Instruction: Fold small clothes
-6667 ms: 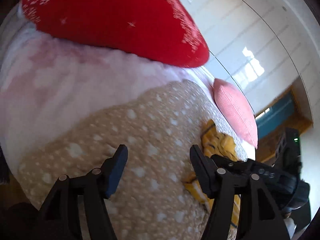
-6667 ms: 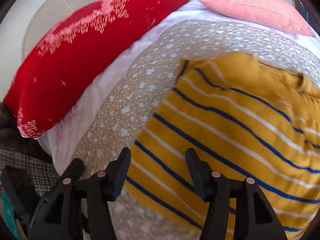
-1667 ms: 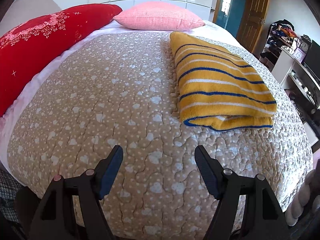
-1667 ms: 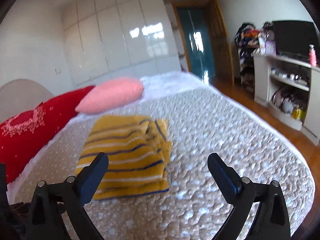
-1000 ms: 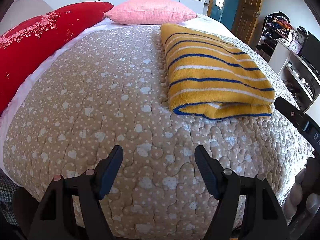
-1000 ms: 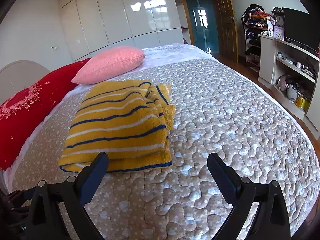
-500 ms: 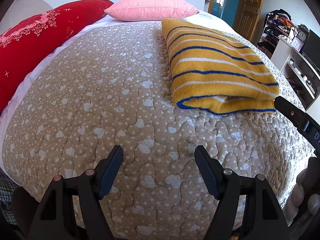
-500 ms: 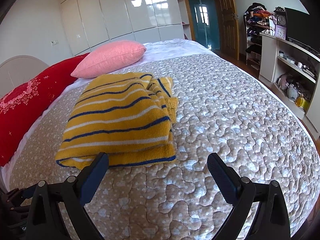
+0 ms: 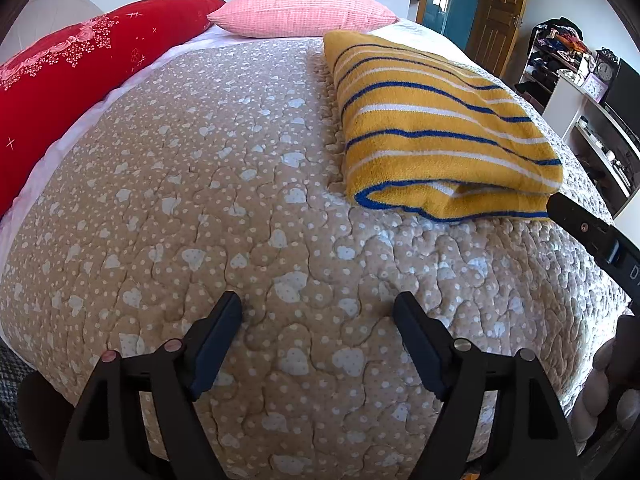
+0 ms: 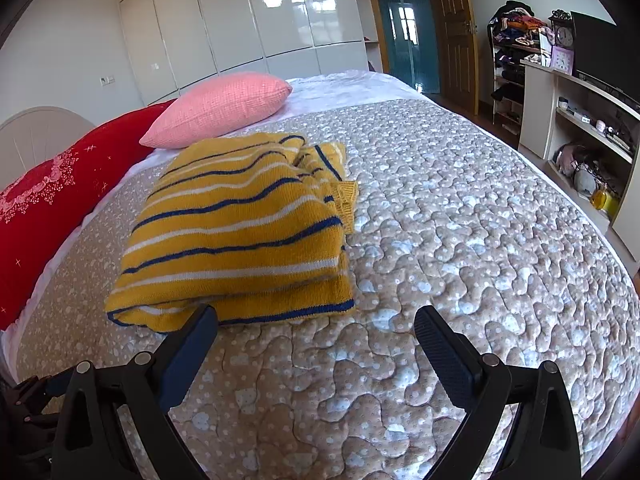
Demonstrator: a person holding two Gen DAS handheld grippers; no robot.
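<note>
On quilt (image 9: 200, 184): 1 folded sweater (image 9: 432, 128), 2 pillows; both grippers' fingers apart, empty.

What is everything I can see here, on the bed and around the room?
sweater: one, yellow with blue and white stripes, folded on the quilt
quilt: one, beige with pale spots, covers the bed
pink pillow: one, at the head of the bed
red pillow: one, with pale floral pattern, beside the pink pillow
wardrobe: one, glossy white, behind the bed
door: one, teal, past the wardrobe
shelf unit: one, white, at the room's side, holds small items
clock: one, on top of the shelf unit
left gripper: one, black, open, above the quilt, holds nothing
right gripper: one, black, open, just short of the sweater's near edge, holds nothing
</note>
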